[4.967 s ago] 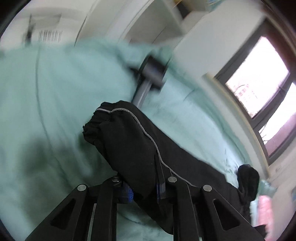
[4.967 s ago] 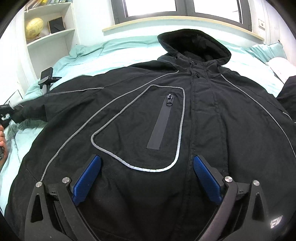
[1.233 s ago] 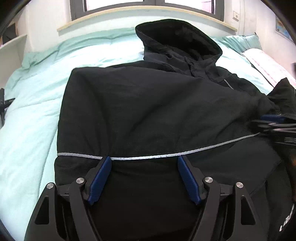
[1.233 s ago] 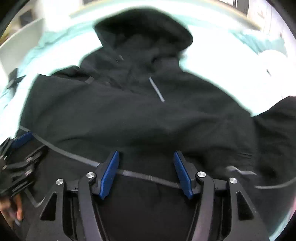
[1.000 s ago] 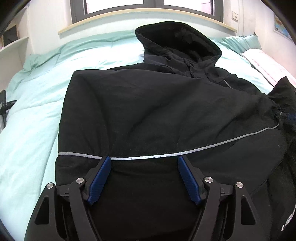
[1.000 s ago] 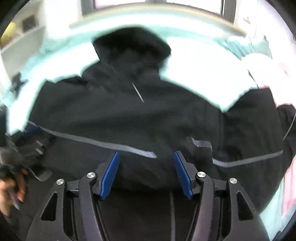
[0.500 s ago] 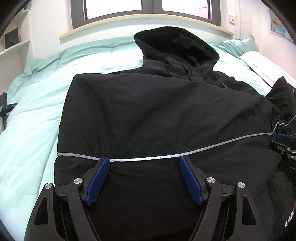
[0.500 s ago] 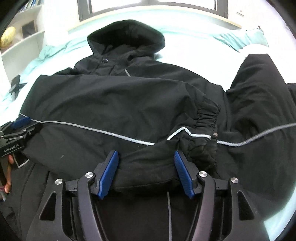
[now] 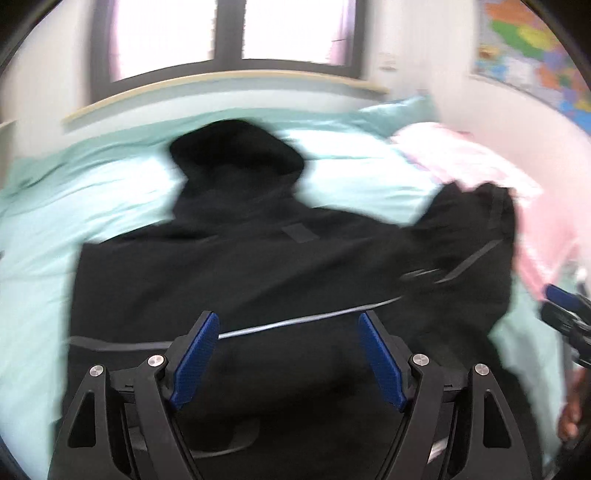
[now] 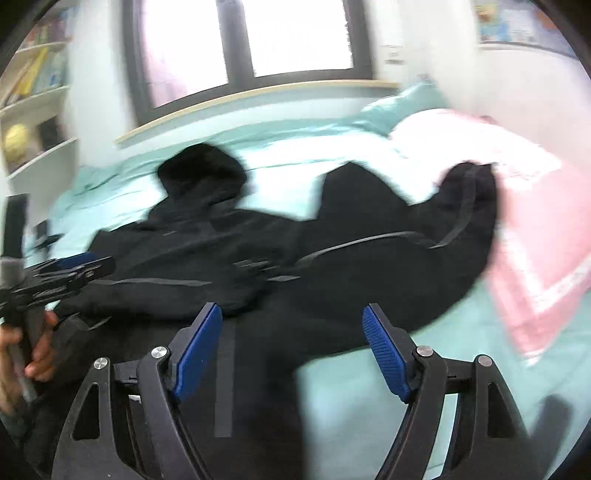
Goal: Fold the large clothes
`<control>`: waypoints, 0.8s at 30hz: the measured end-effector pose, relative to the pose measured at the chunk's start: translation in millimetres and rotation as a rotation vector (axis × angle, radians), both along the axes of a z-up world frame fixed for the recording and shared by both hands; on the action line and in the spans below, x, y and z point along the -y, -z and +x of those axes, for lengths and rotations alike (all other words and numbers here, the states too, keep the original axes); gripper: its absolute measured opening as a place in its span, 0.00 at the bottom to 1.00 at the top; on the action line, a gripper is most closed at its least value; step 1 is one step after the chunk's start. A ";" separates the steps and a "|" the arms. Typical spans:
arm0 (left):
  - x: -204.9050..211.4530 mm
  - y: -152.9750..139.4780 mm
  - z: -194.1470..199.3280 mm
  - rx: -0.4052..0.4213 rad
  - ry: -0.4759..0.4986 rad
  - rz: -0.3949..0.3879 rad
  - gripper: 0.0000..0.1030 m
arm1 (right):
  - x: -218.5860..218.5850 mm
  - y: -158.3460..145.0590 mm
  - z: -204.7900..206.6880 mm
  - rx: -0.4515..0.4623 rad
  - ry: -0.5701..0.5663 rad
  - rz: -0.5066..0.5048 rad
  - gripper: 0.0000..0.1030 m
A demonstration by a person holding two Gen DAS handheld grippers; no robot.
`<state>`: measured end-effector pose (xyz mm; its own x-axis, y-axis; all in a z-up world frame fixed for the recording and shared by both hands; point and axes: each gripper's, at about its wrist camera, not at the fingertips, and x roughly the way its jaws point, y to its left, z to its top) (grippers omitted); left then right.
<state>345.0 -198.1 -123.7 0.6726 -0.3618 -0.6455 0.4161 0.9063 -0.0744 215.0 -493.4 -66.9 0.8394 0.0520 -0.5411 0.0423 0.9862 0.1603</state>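
Observation:
A black hooded jacket (image 9: 236, 266) lies on the mint-green bed, hood (image 9: 236, 151) toward the window; the left sleeve is folded across the body, with a grey reflective stripe (image 9: 303, 319) running across. The right sleeve (image 10: 424, 236) lies spread out to the right toward a pink pillow. My left gripper (image 9: 288, 354) is open and empty above the jacket's lower part. My right gripper (image 10: 291, 350) is open and empty over the jacket's right hem. The left gripper also shows in the right wrist view (image 10: 62, 277), the right gripper at the left wrist view's edge (image 9: 569, 317). Both views are blurred.
The mint-green duvet (image 9: 44, 221) surrounds the jacket. A pink pillow (image 10: 535, 258) lies at the right. A window (image 9: 236, 33) and sill stand behind the bed. White shelves (image 10: 33, 110) stand at the left. A map poster (image 9: 532, 48) hangs on the right wall.
Both grippers have pulled back and up from the jacket and swung right; the views are now blurred. The right gripper has moved off the folded sleeve cuff toward the right sleeve side.

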 end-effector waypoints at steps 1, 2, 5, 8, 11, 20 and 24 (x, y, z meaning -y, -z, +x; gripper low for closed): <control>19.2 0.5 0.8 0.003 0.031 0.001 0.77 | 12.0 -1.5 2.5 -0.003 0.035 -0.011 0.78; 39.6 4.4 2.7 0.005 0.057 0.019 0.77 | 26.2 -2.4 4.8 -0.007 0.074 -0.014 0.78; 85.3 35.3 13.2 -0.030 0.137 0.064 0.77 | 71.3 -1.3 12.5 -0.017 0.137 0.038 0.78; 103.3 88.3 31.8 -0.186 0.204 0.060 0.77 | 107.3 -0.7 27.7 -0.027 0.189 0.012 0.78; 107.8 102.0 32.8 -0.176 0.205 0.095 0.77 | 145.5 2.3 56.3 -0.028 0.238 0.011 0.78; 112.1 105.1 20.5 -0.111 0.213 0.078 0.77 | 248.4 22.4 146.0 -0.032 0.311 0.222 0.77; 105.0 106.2 22.1 -0.097 0.224 0.047 0.79 | 244.6 22.9 185.7 -0.085 0.285 0.143 0.57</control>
